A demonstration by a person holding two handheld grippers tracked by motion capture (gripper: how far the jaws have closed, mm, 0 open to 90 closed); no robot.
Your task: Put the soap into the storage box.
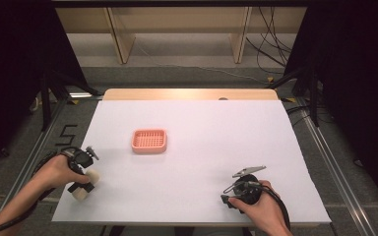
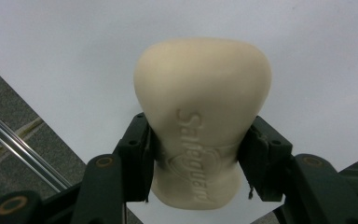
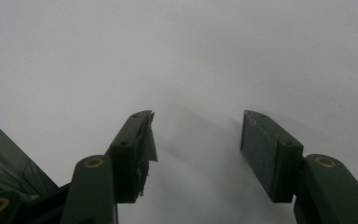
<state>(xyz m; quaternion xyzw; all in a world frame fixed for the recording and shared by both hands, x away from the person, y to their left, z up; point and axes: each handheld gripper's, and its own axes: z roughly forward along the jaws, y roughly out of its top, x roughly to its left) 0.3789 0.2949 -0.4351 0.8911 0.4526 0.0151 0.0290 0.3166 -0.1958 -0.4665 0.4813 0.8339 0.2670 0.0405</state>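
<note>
- Soap bar [image 2: 203, 121], cream-coloured with raised lettering, sits clamped between the jaws of the left hand-held gripper [image 1: 84, 184]; in the high view the bar [image 1: 86, 185] is at about 8 o'clock on the worktop [image 1: 202, 128], close to the left edge and near the front edge.
- In the left gripper view both black jaws press the bar's narrow waist from either side, and its wider end reaches out past the jaw tips over the white surface.
- The person's left hand [image 1: 59, 171] grips that tool partly over the worktop's left edge, with grey floor and a metal rail just beyond.
- Right hand-held gripper [image 1: 243, 189] is at about 5 o'clock, near the front edge, held by the right hand [image 1: 258, 206]; in the right gripper view its jaws stand wide apart with nothing between them, only bare white surface ahead.
- Pink soap dish [image 1: 149, 140], a shallow slotted tray, lies at about 10 o'clock from the worktop's middle, well apart from both tools.
- White surface lies open between the bar and the dish, across the middle, and over the whole right and far portions.
- The far edge shows a wooden strip; dark stands and cables sit on the floor past the far corners.
</note>
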